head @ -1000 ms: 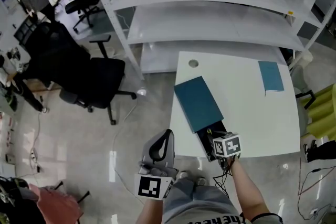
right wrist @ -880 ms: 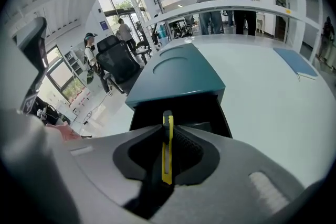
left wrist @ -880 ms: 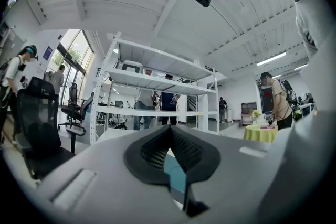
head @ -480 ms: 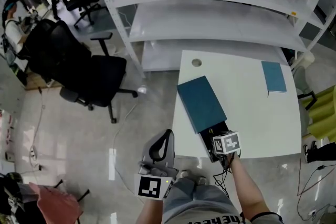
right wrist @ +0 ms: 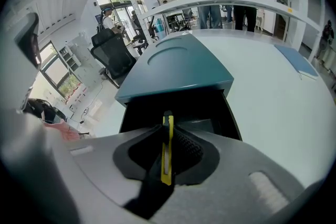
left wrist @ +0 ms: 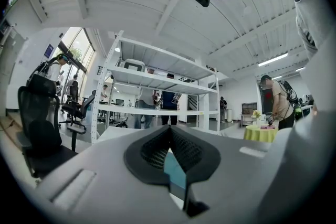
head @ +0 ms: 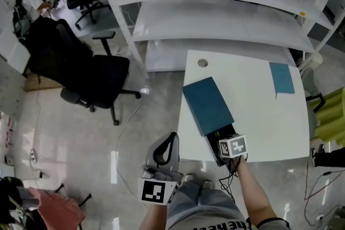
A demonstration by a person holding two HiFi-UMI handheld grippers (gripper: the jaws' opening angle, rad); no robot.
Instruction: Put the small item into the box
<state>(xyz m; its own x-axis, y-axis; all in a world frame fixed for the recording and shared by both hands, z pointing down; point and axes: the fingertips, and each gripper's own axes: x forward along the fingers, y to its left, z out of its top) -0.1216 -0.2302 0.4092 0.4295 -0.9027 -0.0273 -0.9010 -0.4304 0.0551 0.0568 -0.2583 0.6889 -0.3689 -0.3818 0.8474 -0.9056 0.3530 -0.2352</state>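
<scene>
A teal box lies on the white table, its black inner tray pulled out toward the near edge. My right gripper hovers at the tray's open end, shut on a slim yellow utility knife. In the right gripper view the knife stands edge-on between the pads, its tip over the dark tray under the teal sleeve. My left gripper hangs off the table to the left, above the floor. Its jaws are shut with nothing in them.
A flat teal book or lid lies at the table's far right, and a round hole at its far left corner. White shelving stands behind the table. A black office chair is on the floor to the left.
Both grippers hold almost the same places. The view has drifted slightly and the people at the far left have moved.
</scene>
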